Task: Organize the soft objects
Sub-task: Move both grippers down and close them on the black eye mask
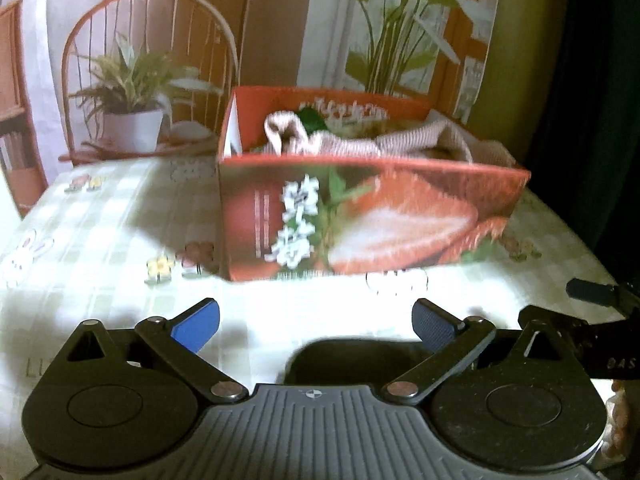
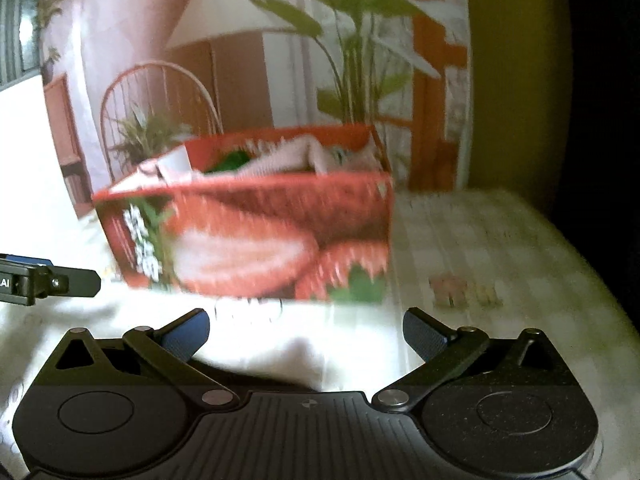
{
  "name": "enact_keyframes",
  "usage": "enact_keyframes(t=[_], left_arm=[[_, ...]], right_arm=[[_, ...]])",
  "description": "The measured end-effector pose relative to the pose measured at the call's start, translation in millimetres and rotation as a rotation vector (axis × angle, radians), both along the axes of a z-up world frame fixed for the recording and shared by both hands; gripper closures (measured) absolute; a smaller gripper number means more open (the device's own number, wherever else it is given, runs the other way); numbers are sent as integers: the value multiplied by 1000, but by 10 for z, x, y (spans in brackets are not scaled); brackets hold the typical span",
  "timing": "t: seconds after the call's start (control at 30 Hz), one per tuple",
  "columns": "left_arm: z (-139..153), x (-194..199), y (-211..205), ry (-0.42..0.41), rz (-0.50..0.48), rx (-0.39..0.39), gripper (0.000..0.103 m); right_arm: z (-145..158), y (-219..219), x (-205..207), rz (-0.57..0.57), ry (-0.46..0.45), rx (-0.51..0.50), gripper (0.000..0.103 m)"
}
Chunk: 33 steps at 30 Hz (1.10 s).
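A red cardboard box (image 1: 360, 220) printed with white flowers stands on the table. It holds striped pinkish-white soft cloth (image 1: 320, 140) and something green (image 1: 314, 117). The box also shows in the right wrist view (image 2: 256, 236), with the cloth (image 2: 280, 156) and the green item (image 2: 230, 160) inside. My left gripper (image 1: 316, 326) is open and empty, in front of the box above the tablecloth. My right gripper (image 2: 306, 338) is open and empty, also in front of the box. The right gripper shows at the right edge of the left wrist view (image 1: 592, 312); the left gripper at the left edge of the right wrist view (image 2: 48, 280).
The table has a pale checked tablecloth (image 1: 100, 216) with small animal and flower prints. A wooden chair (image 1: 148, 60) with a potted plant (image 1: 132, 116) stands behind the table at the left. A tall leafy plant (image 1: 400, 40) stands behind the box. The table's right edge (image 2: 592, 272) drops into darkness.
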<state>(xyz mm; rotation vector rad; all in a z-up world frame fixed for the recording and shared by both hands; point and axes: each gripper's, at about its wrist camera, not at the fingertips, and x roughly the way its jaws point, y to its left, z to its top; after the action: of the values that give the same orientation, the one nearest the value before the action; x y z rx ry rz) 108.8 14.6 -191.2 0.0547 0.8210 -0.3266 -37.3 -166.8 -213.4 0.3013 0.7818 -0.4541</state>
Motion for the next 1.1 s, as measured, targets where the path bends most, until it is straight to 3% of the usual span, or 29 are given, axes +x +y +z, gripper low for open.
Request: enact_keyframes(t=[0.23,0.57,0.8,1.1], left_arm=[[-252,-70,3,46,2,23,0],[-545,-161,45,112,14,-21,0],[-573,-176,46,84,-7,-43,1],[-647,-179,-16,66,-72,-40,17]], right_arm=[[-180,115,-119,11,56,44,0],[-346,176,-91,42,113,81,2],[-418,116,-93,8,137,107,10],[-438,87,-118,-16,163,145,24]])
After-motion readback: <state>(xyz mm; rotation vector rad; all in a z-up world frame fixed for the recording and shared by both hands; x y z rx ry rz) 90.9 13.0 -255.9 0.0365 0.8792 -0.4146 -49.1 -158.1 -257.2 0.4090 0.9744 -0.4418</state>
